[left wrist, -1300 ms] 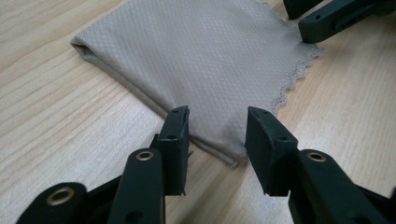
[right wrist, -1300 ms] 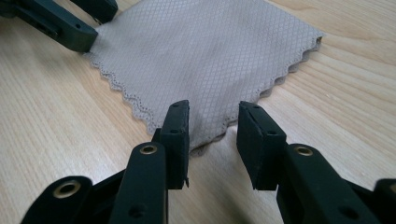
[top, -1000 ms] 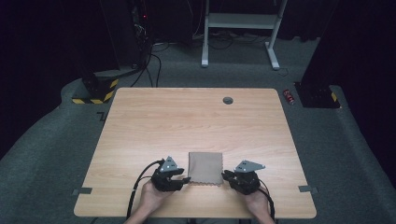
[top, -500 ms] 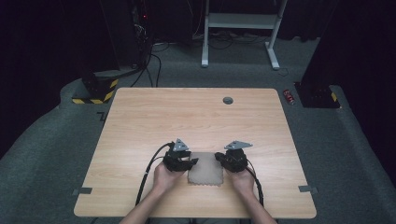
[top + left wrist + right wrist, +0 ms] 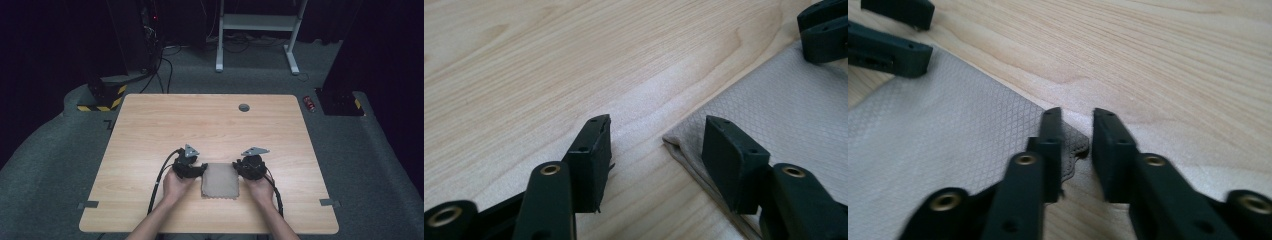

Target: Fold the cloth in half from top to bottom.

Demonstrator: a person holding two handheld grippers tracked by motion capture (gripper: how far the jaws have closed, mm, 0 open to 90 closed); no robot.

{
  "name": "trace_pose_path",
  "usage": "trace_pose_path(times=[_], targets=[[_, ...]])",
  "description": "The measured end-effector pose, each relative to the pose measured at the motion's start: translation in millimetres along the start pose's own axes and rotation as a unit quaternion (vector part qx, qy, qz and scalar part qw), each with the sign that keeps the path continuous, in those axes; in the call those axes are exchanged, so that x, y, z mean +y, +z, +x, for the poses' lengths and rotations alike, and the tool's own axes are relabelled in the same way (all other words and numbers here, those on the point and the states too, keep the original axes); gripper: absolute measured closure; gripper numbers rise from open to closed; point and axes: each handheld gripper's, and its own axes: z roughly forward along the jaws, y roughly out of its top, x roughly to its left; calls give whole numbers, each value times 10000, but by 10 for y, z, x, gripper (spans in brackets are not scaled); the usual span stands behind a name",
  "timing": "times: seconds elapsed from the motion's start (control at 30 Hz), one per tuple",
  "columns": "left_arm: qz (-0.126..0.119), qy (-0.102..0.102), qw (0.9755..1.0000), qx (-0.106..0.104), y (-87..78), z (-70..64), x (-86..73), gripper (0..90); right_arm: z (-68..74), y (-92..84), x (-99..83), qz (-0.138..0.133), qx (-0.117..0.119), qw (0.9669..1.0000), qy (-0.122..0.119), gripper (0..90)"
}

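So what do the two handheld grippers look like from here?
Both are black. The left gripper and right gripper each carry a grey three-cornered plate on top and trail a black cable back along the forearm. Close up, the flat, blocky fingers have brass-coloured pivot rivets. The forearms are bare, no sleeves.

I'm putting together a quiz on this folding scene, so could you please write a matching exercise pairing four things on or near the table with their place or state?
Things:
1. left tool
2. right tool
3. folded cloth
4. round grommet

Places or states:
A. set in the table top near its far edge
B. jaws wide apart, astride a cloth corner
C. lies flat between the two tools
D. jaws nearly together at a scalloped cloth corner

Pairs: 1-B, 2-D, 3-C, 4-A
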Motion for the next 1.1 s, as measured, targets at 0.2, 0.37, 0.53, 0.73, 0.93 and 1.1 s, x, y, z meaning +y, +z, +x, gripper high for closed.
trace_pose_path(times=[0.2,0.37,0.53,0.73,0.93,1.1], targets=[[-130,59,9999,-7,53,64,12,422,-3,36,40,22,-57,9999,-156,874],[56,63,9999,-59,99,138,103,397,-19,89,103,44,-199,9997,-143,848],[27,-211,9997,-155,13,200,75,393,-102,21,55,-25,-193,9996,218,644],[-229,-559,9979,-239,-293,382,6,371,-239,-219,-164,-114,-356,9986,378,586],[-304,-687,9972,-64,-541,481,-205,371,-333,-438,-380,-220,-594,9972,405,576],[-178,-664,9975,175,-620,514,-414,371,-401,-554,-498,-217,-762,9961,378,565]])
